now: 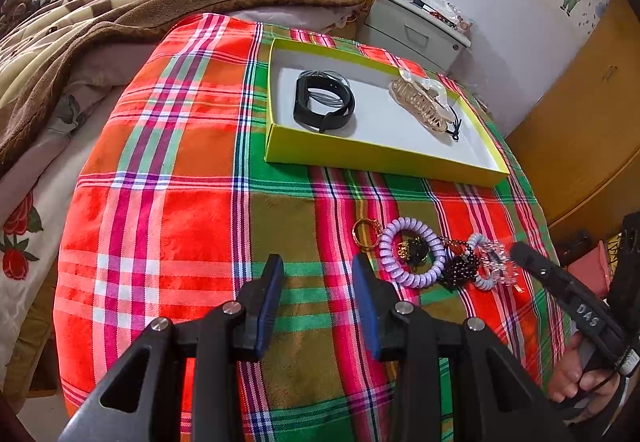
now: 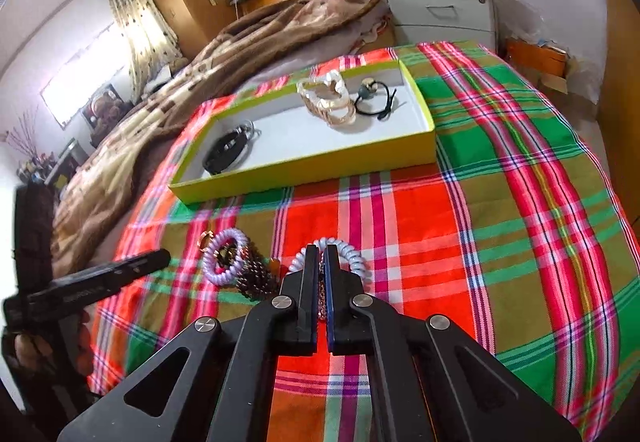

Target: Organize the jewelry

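In the left wrist view my left gripper [image 1: 317,266] hovers open over the plaid cloth [image 1: 180,222], with nothing between its fingers. Just right of it lies a small pile: a purple coil tie [image 1: 384,242], a gold ring [image 1: 355,230], black beads [image 1: 460,266] and a pale coil tie [image 1: 486,284]. My right gripper [image 2: 320,248] is shut on a sparkly beaded bracelet [image 2: 321,294], which shows between its pads, with the pale coil tie [image 2: 352,254] around its tips. The yellow-green box [image 1: 380,158] holds a black band [image 1: 320,110], a hair claw [image 1: 420,102] and a black hair tie [image 2: 376,98].
A brown blanket [image 1: 120,22] is heaped on the bed left of the cloth. A grey nightstand [image 2: 440,10] stands behind the box. A person's hand [image 1: 580,374] holds the right gripper's handle at the cloth's right edge.
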A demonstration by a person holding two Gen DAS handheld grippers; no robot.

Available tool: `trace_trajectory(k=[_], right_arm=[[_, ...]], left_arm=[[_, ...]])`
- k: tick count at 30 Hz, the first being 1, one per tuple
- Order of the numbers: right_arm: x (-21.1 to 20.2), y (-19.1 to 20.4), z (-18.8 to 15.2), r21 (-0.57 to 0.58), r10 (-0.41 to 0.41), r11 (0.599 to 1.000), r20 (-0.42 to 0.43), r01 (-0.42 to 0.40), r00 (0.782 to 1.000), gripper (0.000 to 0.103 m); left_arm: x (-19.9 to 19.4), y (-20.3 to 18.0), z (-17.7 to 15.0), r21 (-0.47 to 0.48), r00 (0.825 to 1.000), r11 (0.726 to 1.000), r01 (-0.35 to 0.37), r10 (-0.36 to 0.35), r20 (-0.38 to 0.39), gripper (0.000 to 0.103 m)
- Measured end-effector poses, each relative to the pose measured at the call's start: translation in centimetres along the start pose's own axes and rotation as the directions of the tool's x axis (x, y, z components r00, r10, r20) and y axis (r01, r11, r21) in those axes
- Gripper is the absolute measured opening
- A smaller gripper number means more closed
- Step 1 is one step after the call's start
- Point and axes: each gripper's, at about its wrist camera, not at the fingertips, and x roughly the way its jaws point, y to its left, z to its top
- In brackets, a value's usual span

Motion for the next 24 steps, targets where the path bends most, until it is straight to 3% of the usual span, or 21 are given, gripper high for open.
trace_trajectory(k=[9, 21, 24], right_arm=[[-2.0, -2.0, 0.3, 0.034, -0.032, 0.999, 0.044, 0.030, 0.999, 0.002], [-2.0, -6.4, -1.2, 0.089, -0.112, 0.990, -0.005, 0.112, 0.994, 0.002], [-1.7, -6.2, -1.3, 0.051, -0.138, 0.989, -0.025, 0.140, 0.990, 0.013]], left_arm=[[0.8, -0.4, 0.1, 0.013, 1.000, 1.000, -0.003, 0.003, -0.021, 0.037], [1.0, -0.4, 0.4, 0.012, 0.999, 1.000, -0.024, 0.024, -0.022, 0.037], [1.0, -0.5, 0.5, 0.014, 0.999, 1.000, -0.027, 0.027, -0.022, 0.037]])
